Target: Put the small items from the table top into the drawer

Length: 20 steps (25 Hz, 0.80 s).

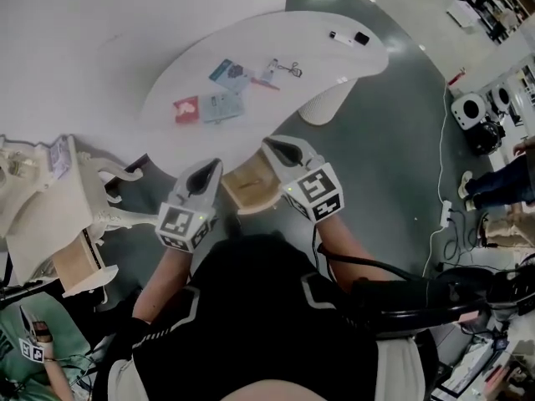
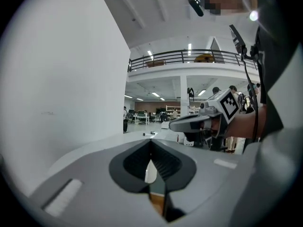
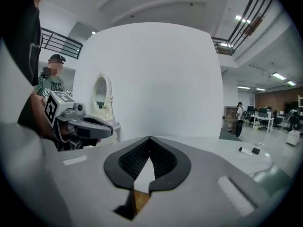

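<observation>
On the white table (image 1: 334,57), the head view alone shows cards (image 1: 221,105) and a red packet (image 1: 185,109) lying well beyond the open drawer (image 1: 249,189): light, thin, likely slippery, best pinched at an edge. The left gripper (image 2: 150,142) view shows its jaws together and empty. The right gripper (image 3: 149,139) view shows the same, plus a marker (image 3: 249,150) seen low across the tabletop.

Readable text: none.
Cards (image 1: 222,104) on bench (image 1: 334,48): print too small to read.
Marker cube (image 1: 315,192): black-and-white squares, no letters.
</observation>
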Motion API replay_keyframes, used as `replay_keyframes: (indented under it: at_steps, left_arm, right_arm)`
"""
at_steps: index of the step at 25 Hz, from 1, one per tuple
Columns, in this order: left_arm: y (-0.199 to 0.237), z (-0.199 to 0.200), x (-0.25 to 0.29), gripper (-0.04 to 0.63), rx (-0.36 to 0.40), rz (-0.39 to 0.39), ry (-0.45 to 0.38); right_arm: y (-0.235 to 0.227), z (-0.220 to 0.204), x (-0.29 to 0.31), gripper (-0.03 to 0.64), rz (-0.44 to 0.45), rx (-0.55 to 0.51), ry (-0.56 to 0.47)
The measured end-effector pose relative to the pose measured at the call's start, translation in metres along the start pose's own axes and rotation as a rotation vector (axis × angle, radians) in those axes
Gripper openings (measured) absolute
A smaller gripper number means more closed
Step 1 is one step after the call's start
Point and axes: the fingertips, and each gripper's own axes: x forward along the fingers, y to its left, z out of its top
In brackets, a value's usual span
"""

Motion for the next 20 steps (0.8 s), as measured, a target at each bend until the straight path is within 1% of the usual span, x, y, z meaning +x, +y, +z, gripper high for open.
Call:
replay_keyframes:
  at_steps: [3, 6, 9, 14, 20]
  left_arm:
    - [-0.001, 0.012, 0.000, 0.000, 0.007, 0.003, -0.023]
    - [-0.002, 0.025, 0.000, 0.000, 0.024, 0.009, -0.055]
    - [-0.002, 0.035, -0.003, 0.000, 0.028, 0.022, -0.080]
    - [0.002, 0.044, -0.006, 0.000, 0.012, 0.042, -0.100]
    - [0.005, 0.047, -0.006, 0.000, 0.014, 0.054, -0.108]
  right_arm:
    - [-0.002, 0.011, -0.009, 0.002, -0.029, -0.005, -0.036]
    - [-0.008, 0.024, -0.016, 0.002, -0.055, 0.034, -0.098]
    - [-0.013, 0.031, -0.022, 0.002, -0.079, 0.059, -0.136]
    - [-0.015, 0.037, -0.025, 0.000, -0.096, 0.079, -0.162]
    - [-0.018, 0.039, -0.027, 0.000, -0.103, 0.100, -0.176]
